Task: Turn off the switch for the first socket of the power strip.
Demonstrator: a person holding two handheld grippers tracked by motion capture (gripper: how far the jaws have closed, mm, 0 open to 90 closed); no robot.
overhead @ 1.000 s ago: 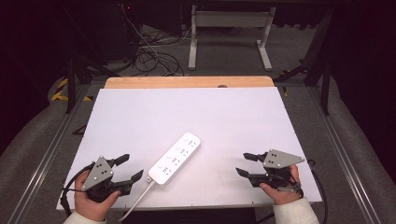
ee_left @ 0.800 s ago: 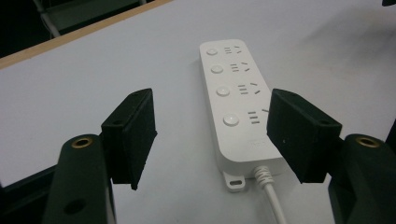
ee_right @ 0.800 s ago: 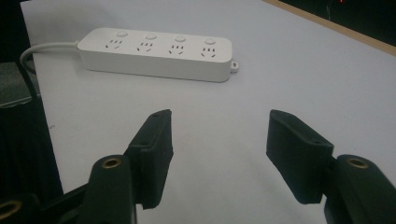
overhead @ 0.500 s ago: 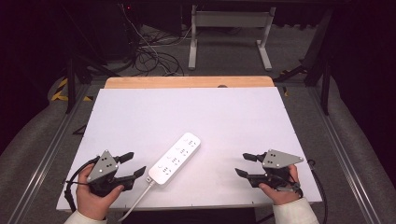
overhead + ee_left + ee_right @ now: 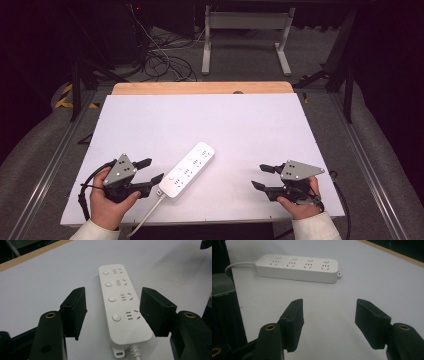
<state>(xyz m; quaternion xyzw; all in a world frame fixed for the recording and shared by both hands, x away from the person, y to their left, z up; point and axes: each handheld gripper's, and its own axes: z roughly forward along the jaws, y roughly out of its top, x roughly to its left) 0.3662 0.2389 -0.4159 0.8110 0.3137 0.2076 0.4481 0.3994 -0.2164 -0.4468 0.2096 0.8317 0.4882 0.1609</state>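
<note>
White power strip without legible markings, between left gripper and right gripper, jaws apart.

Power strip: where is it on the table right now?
In the high view, the power strip lies diagonally near the table's front edge, left of centre, its cord end just beyond the open left gripper and well apart from the right gripper.

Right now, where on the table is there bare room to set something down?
The far half of the white table, up to the wooden strip, is bare, as is the patch between power strip and right gripper. It is crowded at the near-left, around the left gripper and the strip's cord.
</note>
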